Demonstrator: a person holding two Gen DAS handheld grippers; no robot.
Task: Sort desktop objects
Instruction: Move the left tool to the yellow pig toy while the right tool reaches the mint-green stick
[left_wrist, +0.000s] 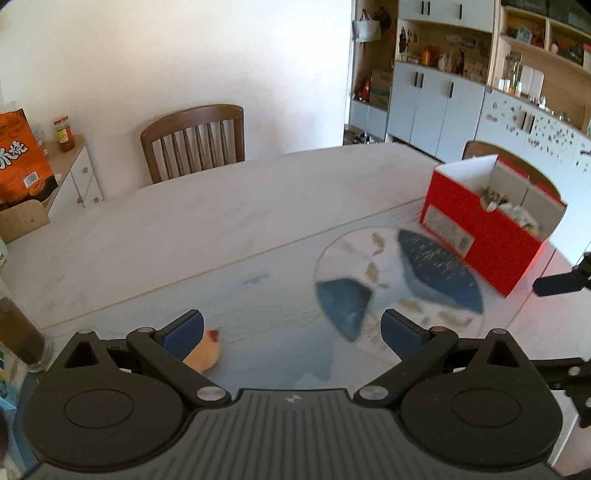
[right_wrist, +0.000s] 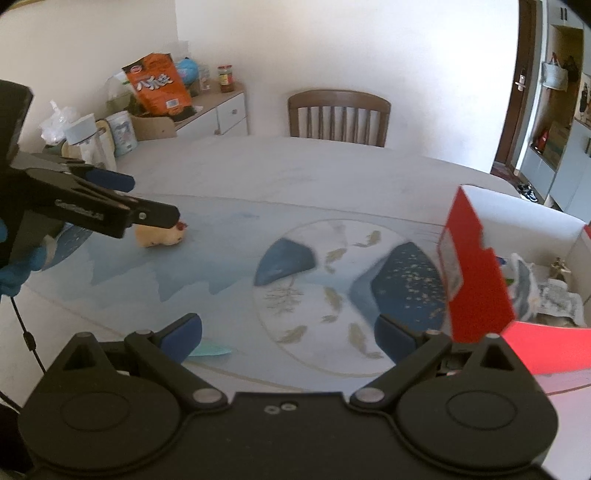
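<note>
Pale tabletop (left_wrist: 229, 206): fills both views, a wooden chair (left_wrist: 195, 140) behind it.
Mat (right_wrist: 236, 258): blue-and-white, fish roundel.
Red box (left_wrist: 480, 236): open, on the mat's right; contents blurred.
Left gripper (left_wrist: 291, 332): jaws wide apart, empty.
Right gripper (right_wrist: 288, 332): jaws spread, empty.
Plush chick (right_wrist: 162, 234): on the mat, half hidden behind the left finger.

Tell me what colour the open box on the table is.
Red outside, white inside: the box shows best in the left wrist view.
</note>
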